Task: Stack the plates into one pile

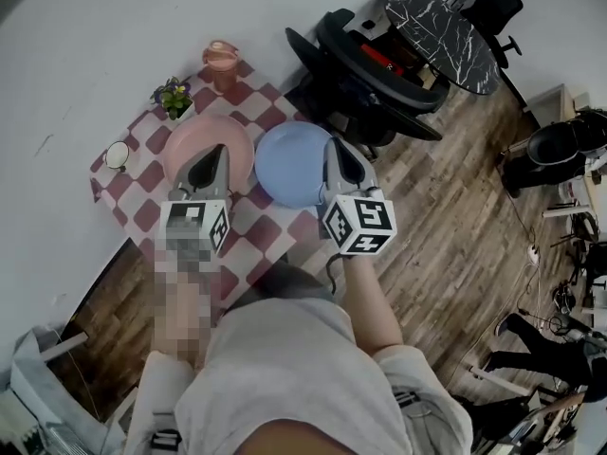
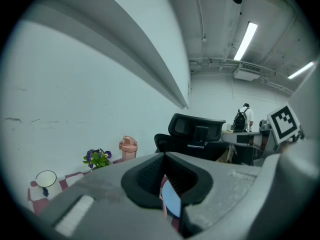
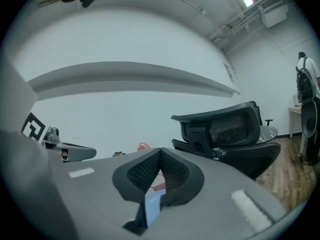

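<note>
The pink plate (image 1: 187, 145) and the blue plate (image 1: 287, 162) lie side by side, unstacked, on my checked worktop (image 1: 254, 232). The left hand-held gripper (image 1: 220, 150) and right hand-held gripper (image 1: 332, 143) hover above, jaws closed, empty. I judge stacking unstarted: next, open 1 and grip a rim.

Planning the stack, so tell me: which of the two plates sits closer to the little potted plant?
The pink plate, right beside the potted plant; the blue plate lies farther right.

Bright ceiling strip lights (image 2: 245, 40), fisheye edge distortion.
</note>
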